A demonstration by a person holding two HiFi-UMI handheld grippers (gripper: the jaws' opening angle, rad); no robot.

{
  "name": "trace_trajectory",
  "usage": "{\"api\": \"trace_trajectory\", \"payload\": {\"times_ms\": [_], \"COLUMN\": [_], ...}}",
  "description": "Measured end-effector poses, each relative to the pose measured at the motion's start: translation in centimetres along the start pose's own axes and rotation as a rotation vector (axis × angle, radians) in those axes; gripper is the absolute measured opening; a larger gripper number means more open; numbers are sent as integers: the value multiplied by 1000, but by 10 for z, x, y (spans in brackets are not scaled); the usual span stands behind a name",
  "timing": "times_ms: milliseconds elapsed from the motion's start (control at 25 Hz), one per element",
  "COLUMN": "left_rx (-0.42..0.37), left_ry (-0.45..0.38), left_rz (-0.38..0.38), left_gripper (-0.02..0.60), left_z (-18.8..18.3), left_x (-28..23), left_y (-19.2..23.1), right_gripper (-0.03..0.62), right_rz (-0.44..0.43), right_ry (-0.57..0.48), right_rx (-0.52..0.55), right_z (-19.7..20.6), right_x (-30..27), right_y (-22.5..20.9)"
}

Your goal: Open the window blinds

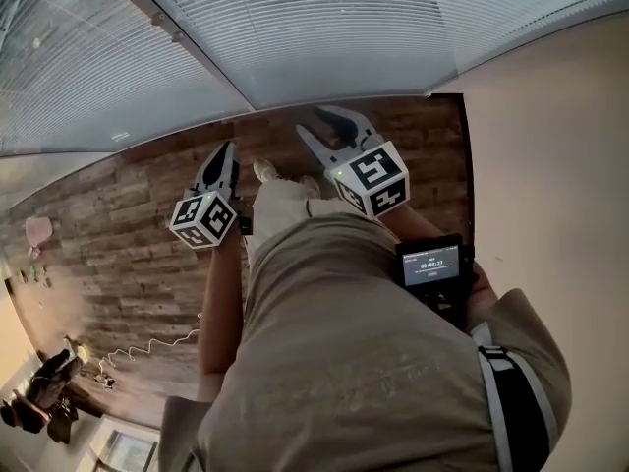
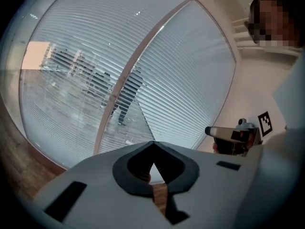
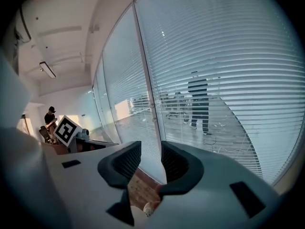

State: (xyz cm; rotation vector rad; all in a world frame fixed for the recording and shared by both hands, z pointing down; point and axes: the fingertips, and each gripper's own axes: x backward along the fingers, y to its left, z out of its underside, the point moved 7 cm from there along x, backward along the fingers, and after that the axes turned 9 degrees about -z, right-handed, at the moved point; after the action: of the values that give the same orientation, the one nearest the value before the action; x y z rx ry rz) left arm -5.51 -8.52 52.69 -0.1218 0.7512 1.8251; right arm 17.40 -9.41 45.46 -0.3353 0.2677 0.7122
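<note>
Head view: I stood facing the lowered window blinds (image 1: 295, 28), which spanned the top of the scene. My left gripper (image 1: 228, 148) and right gripper (image 1: 330, 126) both pointed toward the blinds and stopped short of them, above the wooden floor (image 1: 118, 254) that ran up to the blinds' foot. A pale wall (image 1: 550, 165) met the blinds at their right end.

Left gripper view: My left gripper (image 2: 153, 143) had its jaws closed tip to tip with nothing between them. It aimed at the lower part of the blinds (image 2: 190, 66), close to a window post (image 2: 131, 70) that divided them. The right gripper (image 2: 212, 130) showed just off the blinds' right edge.

Right gripper view: My right gripper (image 3: 151, 151) held its jaws apart and empty, the gap lined up with the foot of the blinds (image 3: 228, 56) beside the post (image 3: 147, 80). A person (image 3: 198, 101) could be seen through the slats, on the far side of the blinds. The left gripper's marker cube (image 3: 66, 130) sat off the blinds' left end.
</note>
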Motion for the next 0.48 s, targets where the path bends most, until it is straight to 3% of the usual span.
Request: {"api": "trace_trajectory", "payload": {"times_ms": [120,240,480], "left_rx": [-4,-6,-69], "left_ry": [-4,-20,-23], "left_rz": [11,77,128], "left_gripper": [14,14,14], "left_z": [2,2,-2], "left_x": [6,14,19], "left_y": [-6,-13,-18], "right_gripper": [133,122,118], "right_rz": [-26,-31,-20], "right_ry": [14,16,12], "right_rx": [-16,-31,-48], "right_z": [3,5,1], "right_x": [-1,1,1], "right_y": [2,6,8]}}
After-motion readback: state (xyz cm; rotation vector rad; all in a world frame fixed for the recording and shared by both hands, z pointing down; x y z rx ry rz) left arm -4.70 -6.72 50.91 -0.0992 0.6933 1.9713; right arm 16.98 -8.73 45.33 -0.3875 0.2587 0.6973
